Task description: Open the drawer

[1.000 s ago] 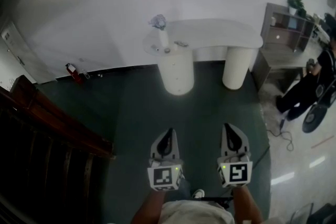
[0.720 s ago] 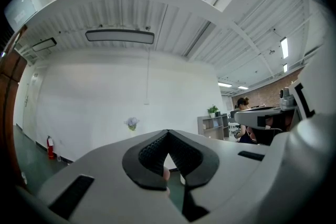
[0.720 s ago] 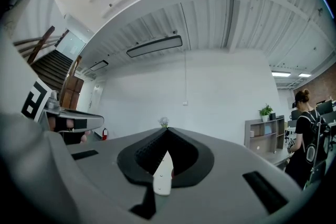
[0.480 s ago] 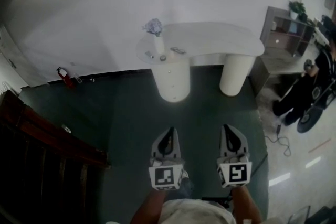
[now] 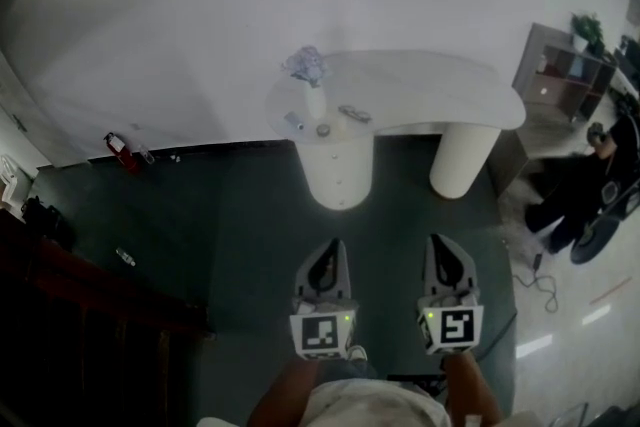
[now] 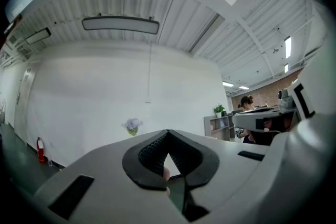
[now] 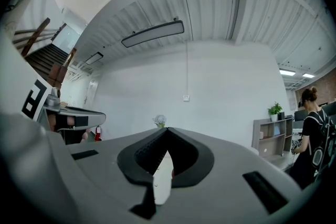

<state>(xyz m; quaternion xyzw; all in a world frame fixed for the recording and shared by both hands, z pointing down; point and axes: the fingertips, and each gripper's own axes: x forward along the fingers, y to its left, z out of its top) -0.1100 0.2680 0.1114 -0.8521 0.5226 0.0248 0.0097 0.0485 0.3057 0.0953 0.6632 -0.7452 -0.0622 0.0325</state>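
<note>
A white curved table (image 5: 420,90) stands against the far wall on two round pedestals. The left pedestal (image 5: 338,175), a white column whose drawer fronts I cannot make out from here, is straight ahead. A vase of pale flowers (image 5: 312,80) and small items (image 5: 354,114) sit above it. My left gripper (image 5: 331,247) and right gripper (image 5: 440,242) are held level side by side over the dark green floor, well short of the pedestal. Both are shut with nothing in them. In the left gripper view the jaws (image 6: 168,131) meet at a point; so do those in the right gripper view (image 7: 167,128).
A dark wooden stair rail (image 5: 90,305) fills the lower left. A fire extinguisher (image 5: 117,147) stands by the wall. The right pedestal (image 5: 462,160), a brown shelf unit (image 5: 565,75) and a person in black (image 5: 575,195) are to the right, with a cable (image 5: 545,280) on the floor.
The table and its left pedestal have come nearer and larger in view. The stair rail has slid away to the left. Both grippers keep their shut pose side by side.
</note>
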